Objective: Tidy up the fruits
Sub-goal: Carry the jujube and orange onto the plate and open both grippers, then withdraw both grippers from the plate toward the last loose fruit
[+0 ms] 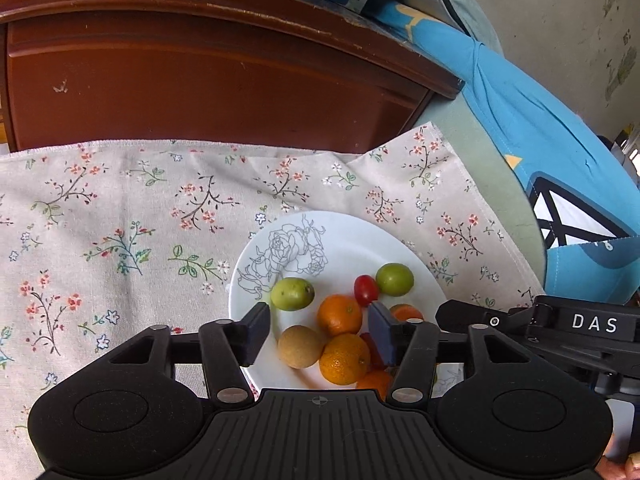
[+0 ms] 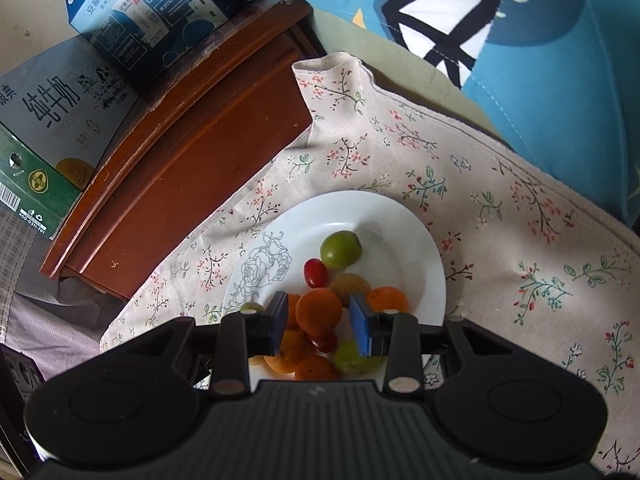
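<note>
Crowding one white plate: oranges, green fruits, cherry tomatoes.

Both views look steeply down from close above, along their own fingers, at one white plate of fruit on a floral cloth. The left wrist camera faces squarely toward the brown cabinet at the far edge, with blue fabric off to the right. The right wrist camera is turned — the cabinet runs diagonally at far left, boxes on top. They share the plate, cloth, cabinet and blue fabric.
</note>
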